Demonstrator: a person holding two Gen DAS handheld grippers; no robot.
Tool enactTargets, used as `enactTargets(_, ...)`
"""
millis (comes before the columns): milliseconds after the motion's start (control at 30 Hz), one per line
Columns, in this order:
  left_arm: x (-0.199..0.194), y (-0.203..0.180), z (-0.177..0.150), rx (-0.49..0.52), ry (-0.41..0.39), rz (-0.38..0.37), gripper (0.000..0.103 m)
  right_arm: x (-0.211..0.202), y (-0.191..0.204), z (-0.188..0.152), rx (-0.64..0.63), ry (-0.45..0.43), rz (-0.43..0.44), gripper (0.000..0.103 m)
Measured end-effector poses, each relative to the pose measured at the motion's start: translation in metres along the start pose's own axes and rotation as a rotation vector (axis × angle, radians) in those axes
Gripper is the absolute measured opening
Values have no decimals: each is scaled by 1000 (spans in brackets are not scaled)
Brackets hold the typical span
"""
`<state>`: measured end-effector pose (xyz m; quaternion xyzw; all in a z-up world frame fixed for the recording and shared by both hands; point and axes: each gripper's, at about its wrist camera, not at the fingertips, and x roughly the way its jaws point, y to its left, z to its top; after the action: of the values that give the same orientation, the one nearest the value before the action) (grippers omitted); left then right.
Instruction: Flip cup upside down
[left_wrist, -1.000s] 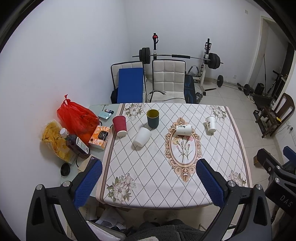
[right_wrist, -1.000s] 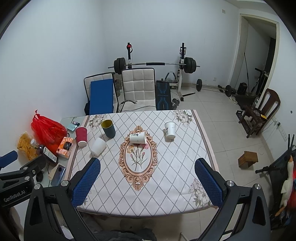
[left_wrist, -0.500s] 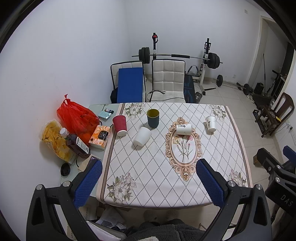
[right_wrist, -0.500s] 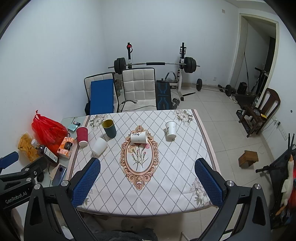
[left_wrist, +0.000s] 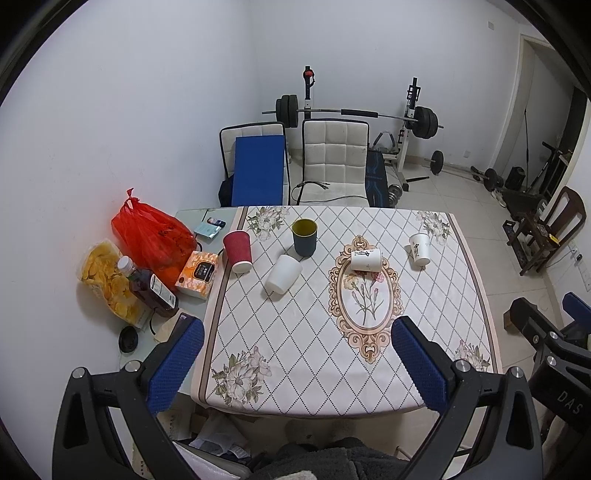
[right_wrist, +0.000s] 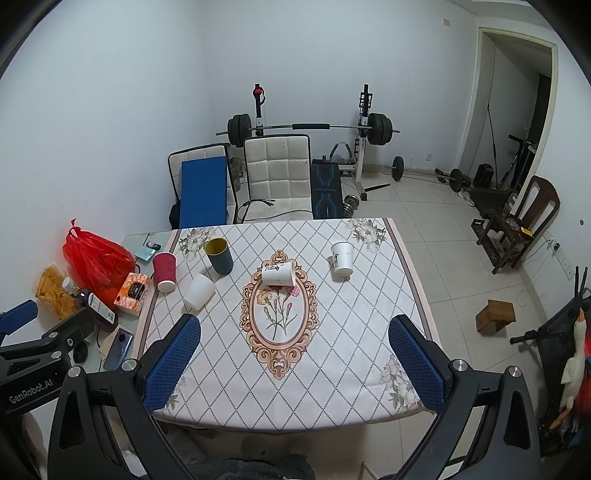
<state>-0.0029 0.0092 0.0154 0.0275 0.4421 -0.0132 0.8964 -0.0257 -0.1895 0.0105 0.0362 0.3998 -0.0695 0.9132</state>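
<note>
1. Cups on the floral tablecloth (left_wrist: 295, 332): dark green cup (left_wrist: 304, 237) upright at the far side; printed paper cup (left_wrist: 366, 259) lying at mid-table.
2. Left gripper (left_wrist: 295, 363) and right gripper (right_wrist: 293, 363) are spread wide, empty, held well short of both cups.
3. Approach is judged not yet begun; a reach to one cup's wall is called for next.

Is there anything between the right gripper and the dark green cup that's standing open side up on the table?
Nothing visible blocks it. The right gripper hangs open above the table's near edge, and only bare tablecloth lies toward the dark green cup. The plain white cup stands just to the cup's near left, beside the path.
</note>
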Motion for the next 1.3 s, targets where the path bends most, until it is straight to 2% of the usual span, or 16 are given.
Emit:
enactTargets(600,3,0,1,-3,-1,5,103,5,3,7,2,9,11,103)
enactTargets(833,24,-3,-3,-17,11,41,103,20,-4,9,10,23,28,103)
enactTargets(900,39,-2,-5,-27,30,43,103,35,-7,6,10,44,29,103)
enactTargets(1000,75,2,-11,-56,85,90,103,73,-9,-2,-8,115,33,103)
enactTargets(1233,157,21,-37,-100,210,212,103,199,-5,-47,-75,375,71,103)
enactTargets(1300,178,28,-43,-110,241,226,103,228,-4,-65,-80,416,87,103)
